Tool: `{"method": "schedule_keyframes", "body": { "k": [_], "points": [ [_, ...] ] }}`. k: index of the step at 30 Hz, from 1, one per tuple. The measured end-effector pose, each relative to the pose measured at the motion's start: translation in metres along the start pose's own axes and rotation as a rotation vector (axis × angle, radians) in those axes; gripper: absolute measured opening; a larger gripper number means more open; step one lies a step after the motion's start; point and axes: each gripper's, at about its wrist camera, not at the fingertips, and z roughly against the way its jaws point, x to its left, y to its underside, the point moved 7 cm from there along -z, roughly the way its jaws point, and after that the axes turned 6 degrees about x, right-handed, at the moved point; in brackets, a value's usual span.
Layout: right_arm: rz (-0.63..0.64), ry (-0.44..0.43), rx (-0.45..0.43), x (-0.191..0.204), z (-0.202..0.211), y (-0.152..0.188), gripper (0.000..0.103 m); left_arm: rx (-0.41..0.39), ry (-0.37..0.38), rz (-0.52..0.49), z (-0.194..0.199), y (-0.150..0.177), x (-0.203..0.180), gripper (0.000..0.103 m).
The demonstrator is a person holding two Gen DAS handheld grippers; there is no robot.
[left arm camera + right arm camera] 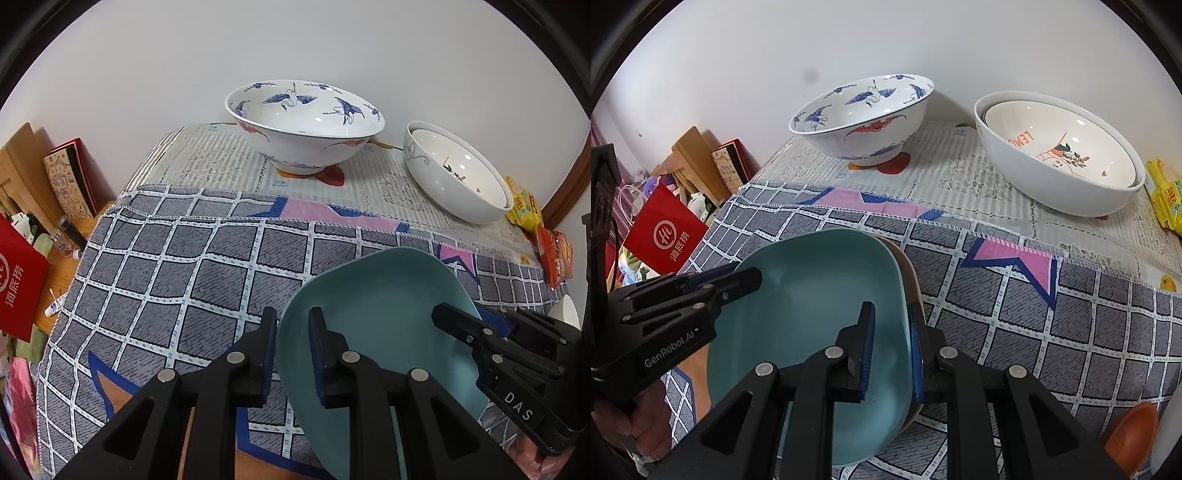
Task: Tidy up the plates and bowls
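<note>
A teal plate lies on a brown plate whose edge shows at its right side. My left gripper straddles the teal plate's left rim, jaws a little apart. My right gripper straddles the right rims of both plates, jaws close on them. A blue-and-white crane bowl stands at the back. Two nested white bowls stand at the back right.
The table has a grey checked cloth and a striped mat behind. Snack packets lie at the right edge. A red bag and books stand to the left. A brown dish sits at the front right.
</note>
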Motion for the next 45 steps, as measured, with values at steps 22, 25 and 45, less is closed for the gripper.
{"method": "schedule_keyframes", "body": {
  "k": [22, 25, 45],
  "points": [
    [0.007, 0.003, -0.012, -0.005, 0.021, 0.0, 0.033, -0.016, 0.026, -0.034, 0.021, 0.008, -0.006, 0.025],
    [-0.002, 0.017, -0.009, -0.008, 0.023, 0.005, 0.033, -0.017, 0.027, -0.03, 0.025, 0.011, -0.007, 0.025],
    [-0.056, 0.009, -0.049, -0.018, 0.015, -0.001, 0.012, -0.019, -0.009, 0.005, 0.015, 0.006, 0.0, 0.025]
  ]
}}
